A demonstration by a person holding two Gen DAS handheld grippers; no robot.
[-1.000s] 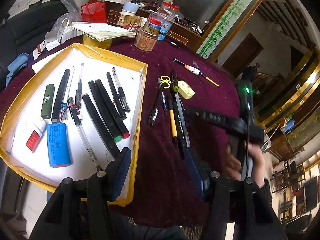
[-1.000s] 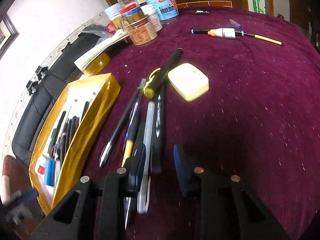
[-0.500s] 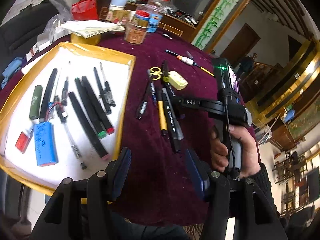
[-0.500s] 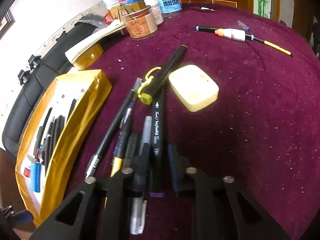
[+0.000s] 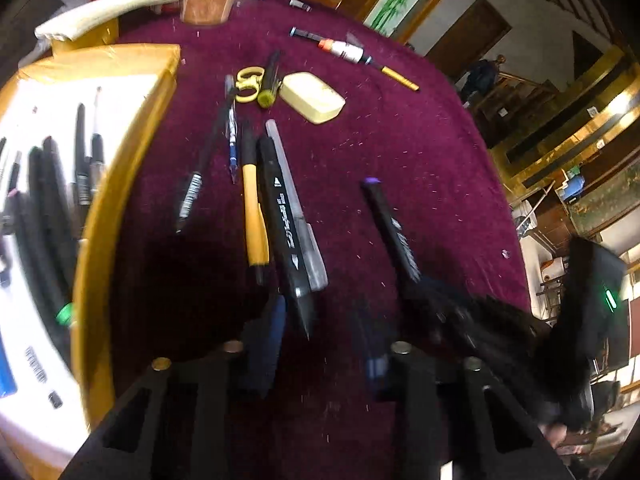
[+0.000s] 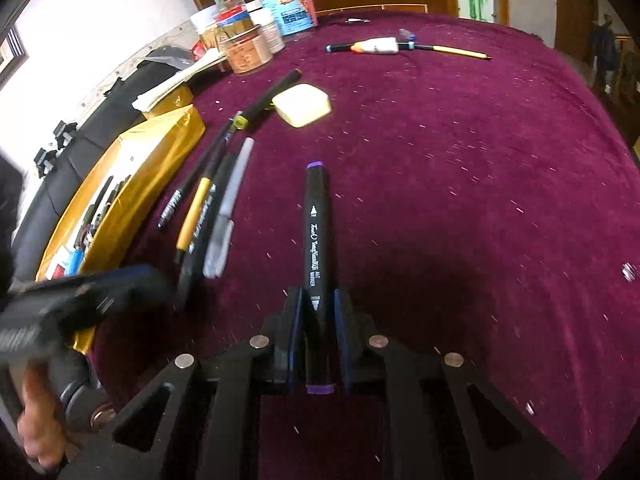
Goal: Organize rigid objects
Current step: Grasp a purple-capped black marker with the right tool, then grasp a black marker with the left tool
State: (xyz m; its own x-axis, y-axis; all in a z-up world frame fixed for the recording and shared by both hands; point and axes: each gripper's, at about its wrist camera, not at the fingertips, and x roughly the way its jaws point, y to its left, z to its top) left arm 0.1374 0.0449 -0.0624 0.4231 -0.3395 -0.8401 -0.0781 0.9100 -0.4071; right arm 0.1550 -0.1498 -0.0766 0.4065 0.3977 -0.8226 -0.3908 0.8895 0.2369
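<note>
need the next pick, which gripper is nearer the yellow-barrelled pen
Left. The left gripper sits just below the yellow-barrelled pen; the right gripper, holding the purple-capped marker, is farther right.

- Bare maroon cloth fills the right half of the worktop [image 6: 460,200], open to a pass from that side.
- A row of pens [image 5: 260,200] lies close-packed left of centre, just beside the gold tray [image 5: 96,216]; only a narrow strip of cloth separates them.
- The tray's raised rim walls off its own pens.
- A yellow case [image 6: 302,105] and scissors [image 5: 249,84] crowd the row's far end.
- Jars [image 6: 256,40] and papers block the far-left edge.
- A lone float [image 6: 400,46] lies across the far cloth, well apart from the rest.
</note>
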